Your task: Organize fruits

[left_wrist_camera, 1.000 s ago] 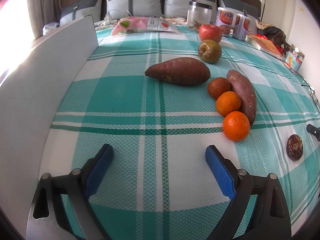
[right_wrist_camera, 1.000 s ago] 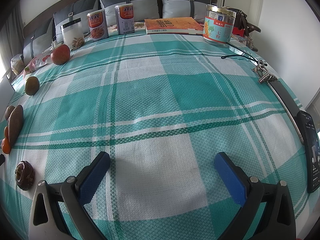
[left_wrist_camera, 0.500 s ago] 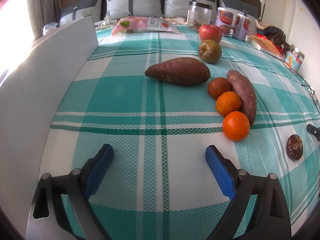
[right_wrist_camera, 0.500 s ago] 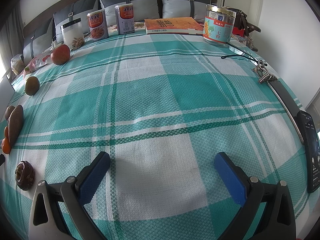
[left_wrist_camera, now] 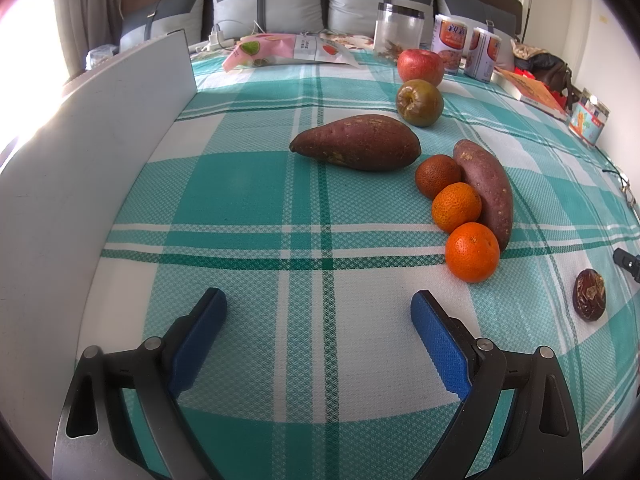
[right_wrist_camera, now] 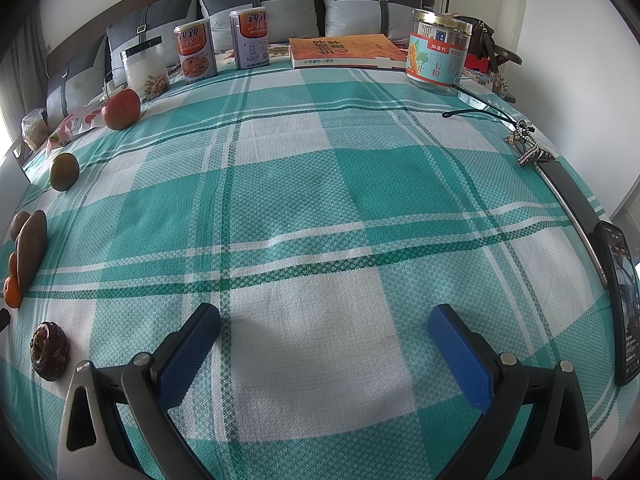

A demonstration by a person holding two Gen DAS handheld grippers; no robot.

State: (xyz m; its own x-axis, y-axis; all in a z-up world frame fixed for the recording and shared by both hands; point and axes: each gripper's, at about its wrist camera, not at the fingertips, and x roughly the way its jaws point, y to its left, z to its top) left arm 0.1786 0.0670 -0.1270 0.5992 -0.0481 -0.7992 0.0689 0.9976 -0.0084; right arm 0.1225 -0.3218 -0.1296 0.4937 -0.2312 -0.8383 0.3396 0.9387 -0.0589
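Observation:
In the left wrist view, a red apple (left_wrist_camera: 420, 65), a green-brown apple (left_wrist_camera: 419, 102), two sweet potatoes (left_wrist_camera: 356, 143) (left_wrist_camera: 486, 188), a dark brown round fruit (left_wrist_camera: 436, 175), two oranges (left_wrist_camera: 456, 207) (left_wrist_camera: 472, 252) and a wrinkled dark fruit (left_wrist_camera: 589, 294) lie on the teal plaid cloth. My left gripper (left_wrist_camera: 319, 310) is open and empty, low over the cloth in front of them. My right gripper (right_wrist_camera: 324, 322) is open and empty over bare cloth; the wrinkled fruit (right_wrist_camera: 50, 350) lies to its left, the other fruits along the left edge.
A white board (left_wrist_camera: 92, 152) stands along the left. At the back stand a clear jar (right_wrist_camera: 146, 68), two cans (right_wrist_camera: 195, 53), a book (right_wrist_camera: 346, 51) and a tin (right_wrist_camera: 438, 54). Glasses (right_wrist_camera: 476, 106), a belt (right_wrist_camera: 560, 184) and a phone (right_wrist_camera: 622, 304) lie at the right edge.

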